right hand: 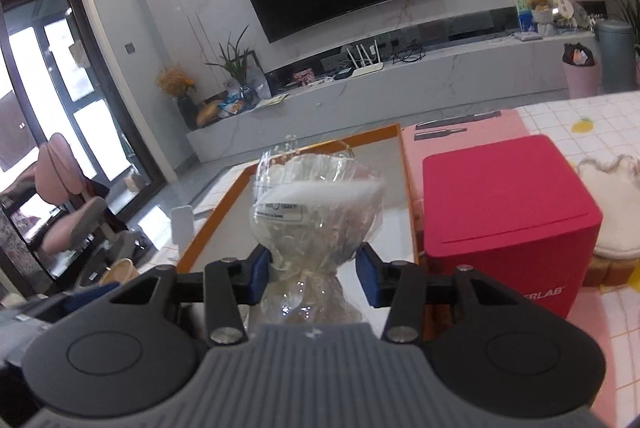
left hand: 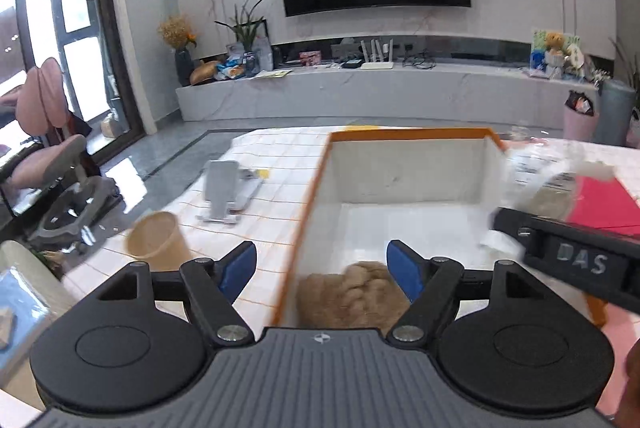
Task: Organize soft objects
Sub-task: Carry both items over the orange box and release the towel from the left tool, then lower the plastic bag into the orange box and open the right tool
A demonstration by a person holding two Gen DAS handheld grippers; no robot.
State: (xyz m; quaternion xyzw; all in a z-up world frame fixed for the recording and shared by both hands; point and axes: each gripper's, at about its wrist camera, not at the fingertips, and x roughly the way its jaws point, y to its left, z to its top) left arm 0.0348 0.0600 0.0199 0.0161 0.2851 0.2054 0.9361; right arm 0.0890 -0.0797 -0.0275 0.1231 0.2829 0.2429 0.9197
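A tan fluffy plush lies on the floor of a white storage box with an orange rim. My left gripper hangs just above it, open, its blue pads wide apart and off the plush. My right gripper is shut on a clear plastic bag with something white and soft inside. It holds the bag over the same box, whose orange rim shows behind it. In the left wrist view, the bag and the black body of the right gripper sit at the box's right edge.
A red cube box stands on a pink mat right of the storage box. A white fluffy item lies further right. Left of the box are a paper cup and a grey phone stand on the checked tablecloth.
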